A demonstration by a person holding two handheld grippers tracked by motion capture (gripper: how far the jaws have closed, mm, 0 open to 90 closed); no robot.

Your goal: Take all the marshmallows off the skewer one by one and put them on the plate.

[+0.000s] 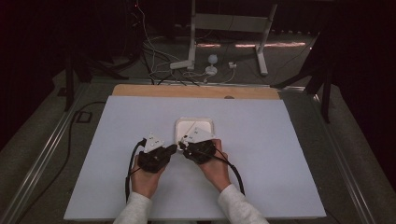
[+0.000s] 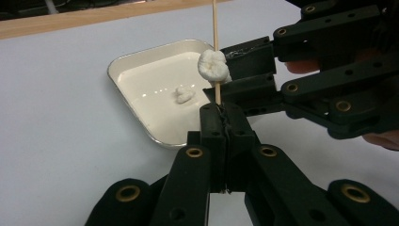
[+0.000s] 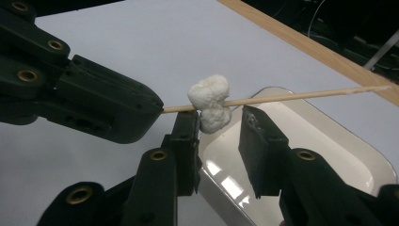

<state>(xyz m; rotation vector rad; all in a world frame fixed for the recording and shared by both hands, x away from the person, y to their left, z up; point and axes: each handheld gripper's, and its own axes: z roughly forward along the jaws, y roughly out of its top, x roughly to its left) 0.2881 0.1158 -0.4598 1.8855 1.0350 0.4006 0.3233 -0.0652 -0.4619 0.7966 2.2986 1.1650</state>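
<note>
A: What is the left hand-held gripper (image 2: 221, 117) doing?

B: Its jaws are pressing fully together on the butt of a skewer (image 2: 215, 28), which is standing straight out past its tips.

A: And the marshmallow (image 2: 212, 66)?

B: It is sitting threaded on the skewer, just beyond the left hand-held gripper's tips and well short of the far end.

A: Where is the right hand-held gripper (image 3: 219, 129)?

B: It is coming in crosswise, tips just beside the left one's. Its jaws are standing at a middling gap, with the marshmallow between them. One pad is touching it or nearly so; the other is standing clear, so I am not calling it a grip.

A: Anything beyond the tips?

B: A tray (image 2: 123, 66) is lying on the white tabletop (image 2: 51, 117) just past and below both hand-held grippers, with a second marshmallow (image 2: 184, 94) resting inside it.
</note>
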